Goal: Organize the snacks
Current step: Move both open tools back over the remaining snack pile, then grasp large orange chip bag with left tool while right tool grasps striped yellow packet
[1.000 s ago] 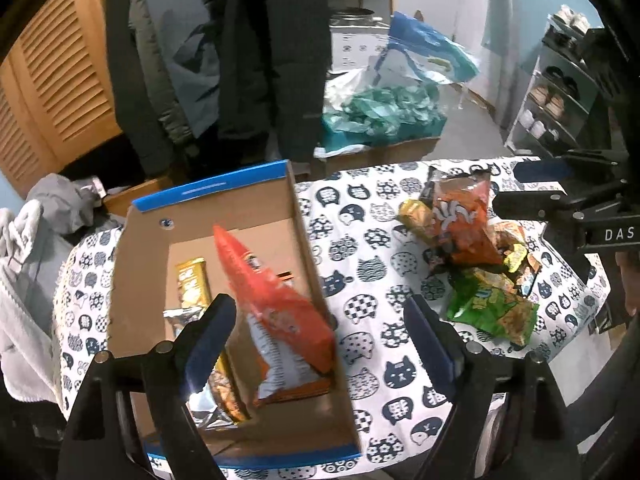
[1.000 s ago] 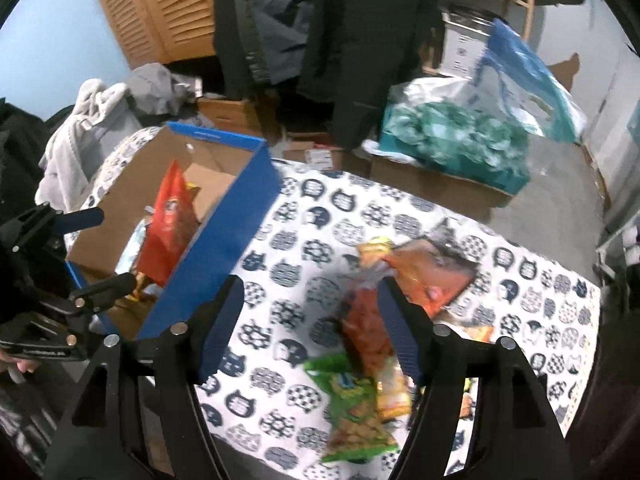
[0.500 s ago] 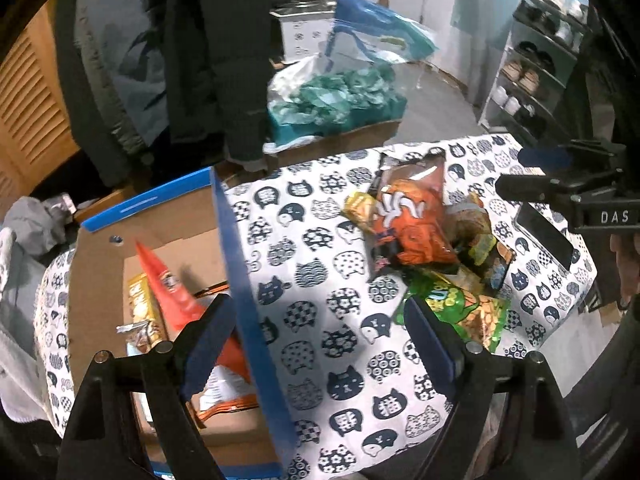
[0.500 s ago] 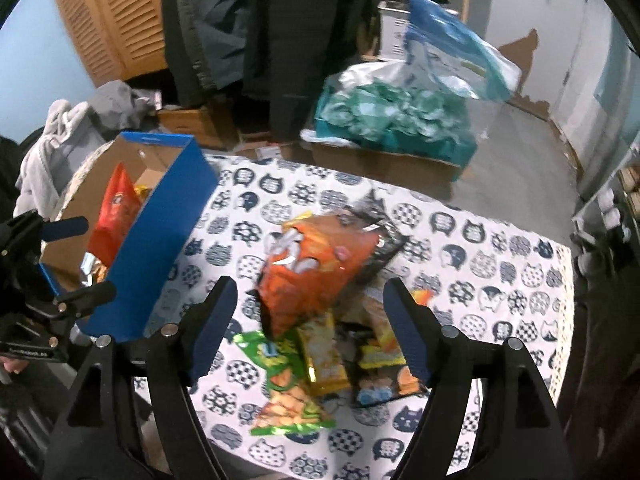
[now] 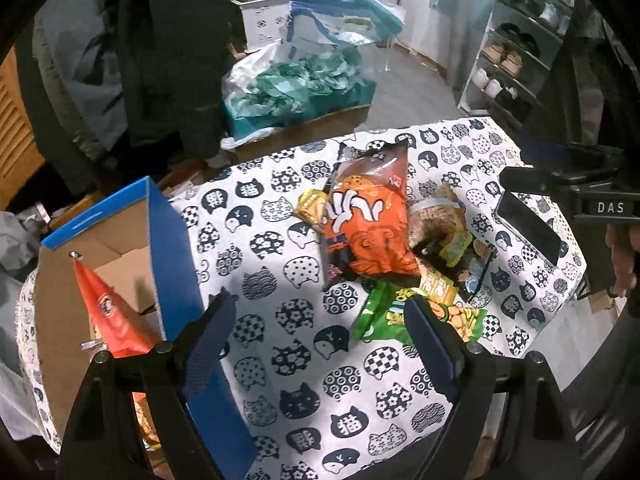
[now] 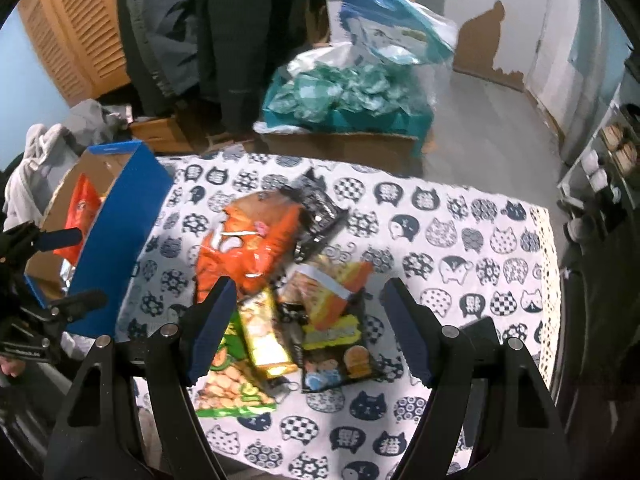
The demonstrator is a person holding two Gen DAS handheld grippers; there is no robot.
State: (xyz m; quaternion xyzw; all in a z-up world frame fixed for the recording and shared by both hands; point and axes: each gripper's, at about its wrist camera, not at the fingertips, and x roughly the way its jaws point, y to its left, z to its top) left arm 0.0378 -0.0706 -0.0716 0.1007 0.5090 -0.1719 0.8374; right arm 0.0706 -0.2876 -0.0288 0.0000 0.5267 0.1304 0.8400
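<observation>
On the table (image 5: 280, 360), beside the blue box (image 5: 176, 264): a heap of snack packets lies on the cat-print cloth, well apart from the box's blue wall.
Orange chip bag (image 5: 368, 224): topmost in the heap; long axis runs away from the camera, its dark sealed end pointing to the far table edge.
Green snack bag (image 6: 228, 380): at the heap's near end, lying flat, long axis roughly toward the near table edge.
Yellow packet (image 6: 264, 336): partly over the green snack bag, long axis also running near to far.
Red-orange bag (image 5: 112, 312): stands tilted inside the blue box, tip up.
Left hand-held gripper (image 5: 320, 340): tipped steeply down, jaws wide apart and empty; blue box under its left finger, green snack bag at its right finger.
Right hand-held gripper (image 6: 308, 320): tipped steeply down above the heap's near end, jaws just opened wider, nothing pinched; yellow packet and neighbouring packets lie below, between the fingers.
</observation>
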